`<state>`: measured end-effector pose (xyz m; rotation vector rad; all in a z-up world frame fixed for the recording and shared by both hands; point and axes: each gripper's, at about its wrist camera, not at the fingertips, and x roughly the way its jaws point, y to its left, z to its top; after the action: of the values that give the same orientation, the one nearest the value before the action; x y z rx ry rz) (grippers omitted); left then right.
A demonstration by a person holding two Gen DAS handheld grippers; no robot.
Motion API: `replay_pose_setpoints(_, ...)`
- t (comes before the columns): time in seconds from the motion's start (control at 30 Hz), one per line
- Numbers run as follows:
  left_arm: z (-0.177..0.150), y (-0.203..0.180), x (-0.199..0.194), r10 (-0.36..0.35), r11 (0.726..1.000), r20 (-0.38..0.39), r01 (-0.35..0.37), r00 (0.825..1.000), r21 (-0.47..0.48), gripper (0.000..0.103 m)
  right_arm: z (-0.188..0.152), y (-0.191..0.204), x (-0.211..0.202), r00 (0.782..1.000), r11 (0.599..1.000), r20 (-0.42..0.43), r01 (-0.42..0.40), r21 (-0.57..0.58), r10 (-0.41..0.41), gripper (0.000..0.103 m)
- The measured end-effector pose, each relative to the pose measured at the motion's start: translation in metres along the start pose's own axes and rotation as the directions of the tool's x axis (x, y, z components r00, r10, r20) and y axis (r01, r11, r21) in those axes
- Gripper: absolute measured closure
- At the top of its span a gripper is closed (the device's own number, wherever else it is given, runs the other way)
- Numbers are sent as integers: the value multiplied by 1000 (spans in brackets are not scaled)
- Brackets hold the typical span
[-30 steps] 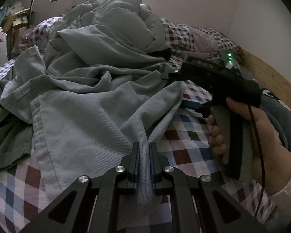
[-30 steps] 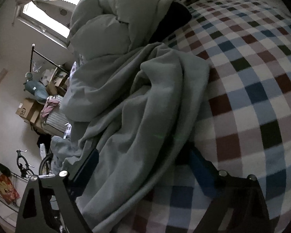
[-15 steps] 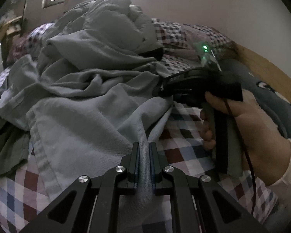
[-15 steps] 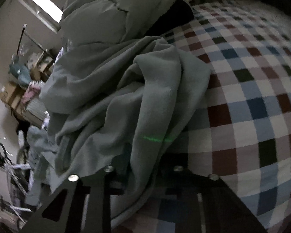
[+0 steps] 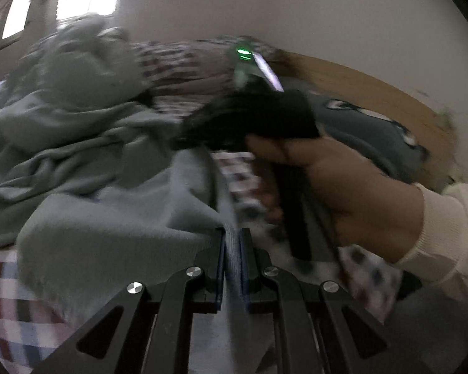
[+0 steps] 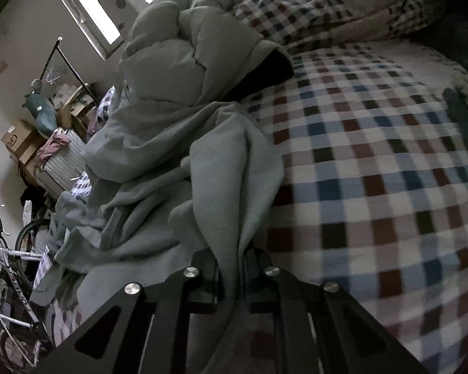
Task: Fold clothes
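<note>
Garment (image 6: 234, 187) pinched by both grippers; print apparently unreadable.

No readable txt from my claws. Cardboard box (image 6: 14, 139) has a printed mark, bike frame (image 6: 14, 283) has lettering; both too blurry.

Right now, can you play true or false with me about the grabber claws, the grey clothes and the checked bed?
1. The left gripper is pinching the light grey-blue knit garment. True.
2. The right gripper is wide open and holds nothing. False: its fingers are closed on a fold of the same grey cloth.
3. The bed has a checked blanket of red, blue and white squares. True.
4. The grey garment is folded in a neat, flat square. False: it lies crumpled in loose folds.
5. A white bicycle stands beside the bed. True.
</note>
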<state>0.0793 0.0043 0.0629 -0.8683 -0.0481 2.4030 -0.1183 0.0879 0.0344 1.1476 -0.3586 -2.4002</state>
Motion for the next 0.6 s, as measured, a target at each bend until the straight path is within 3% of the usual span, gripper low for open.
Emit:
replay_pose_setpoints(0.23, -1, -44, 3, -194, 980, 2, 194, 981, 38, 95, -7, 0, -44, 1000, 999, 4, -6, -44, 7, 94)
replay_pose_setpoints(0.6, 8, -108, 16, -407, 911, 17, 405, 913, 76, 95, -17, -18, -127, 997, 981, 32, 71, -180, -67, 94)
